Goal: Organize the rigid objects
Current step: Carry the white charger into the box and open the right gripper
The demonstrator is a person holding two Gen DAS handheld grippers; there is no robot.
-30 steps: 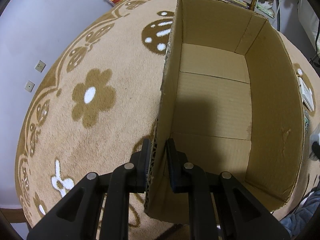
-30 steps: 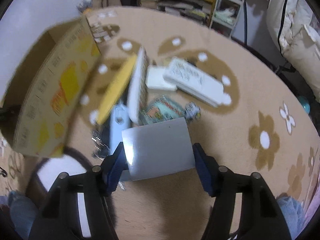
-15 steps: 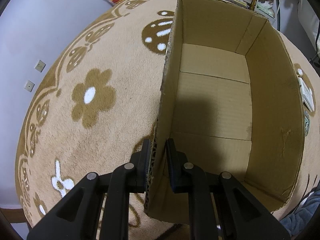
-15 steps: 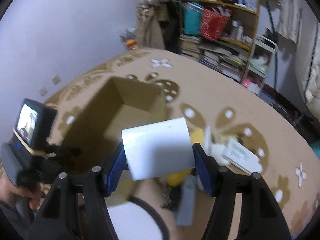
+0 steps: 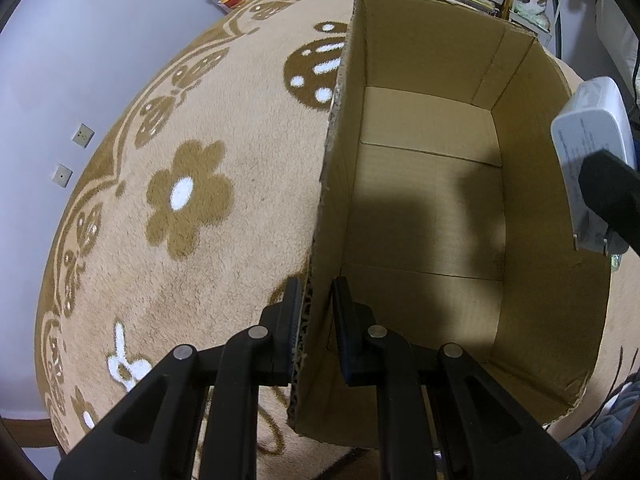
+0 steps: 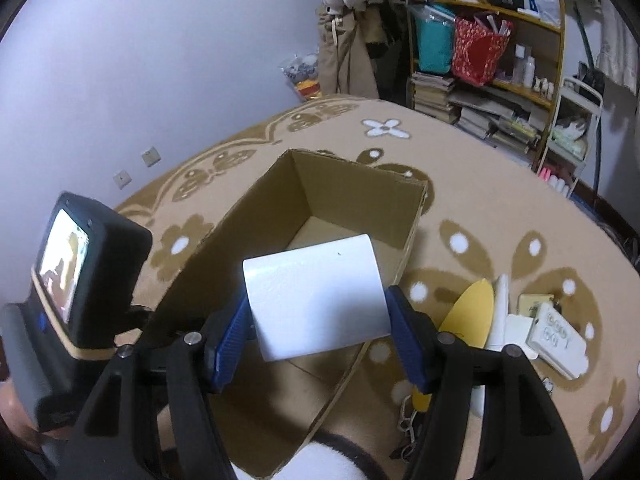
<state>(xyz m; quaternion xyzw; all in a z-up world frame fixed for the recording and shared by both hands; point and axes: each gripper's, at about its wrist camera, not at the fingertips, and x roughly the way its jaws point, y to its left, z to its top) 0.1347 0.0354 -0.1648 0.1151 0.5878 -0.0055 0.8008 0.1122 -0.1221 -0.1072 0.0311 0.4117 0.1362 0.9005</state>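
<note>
White flat rectangular plastic box (image 6: 316, 298) sat clamped between the blue-padded jaws of the right gripper (image 6: 318, 338), held in the air over the open brown cardboard carton (image 6: 352, 192). Its long axis ran crosswise, jaw to jaw; its broad pale face tilted up toward the camera, far edge pointing into the carton. From the left wrist view the same box (image 5: 592, 148) showed at the right edge above the carton's right wall, underside printed with small text too fine to read, part covered by a black finger (image 5: 610, 188) of the right gripper.

Left gripper (image 5: 316, 320) had its jaws closed on the carton's near-left wall, one pad outside, one inside, corrugated edge between them. Carton (image 5: 424, 200) stood on the tan flower-patterned carpet (image 5: 180, 200), its floor bare where visible; a dark shadow lay across the middle. Near corners were cut off by the gripper bodies.

Right of the carton on the carpet: a yellow oval flat piece (image 6: 470, 308), a white cased device with buttons (image 6: 558, 340), a metal chain (image 6: 408, 420), other pale items overlapping and hard to separate. Box's rear edge was hidden behind the jaws. Wooden shelf with books and bags (image 6: 480, 60) stood at the far wall.
</note>
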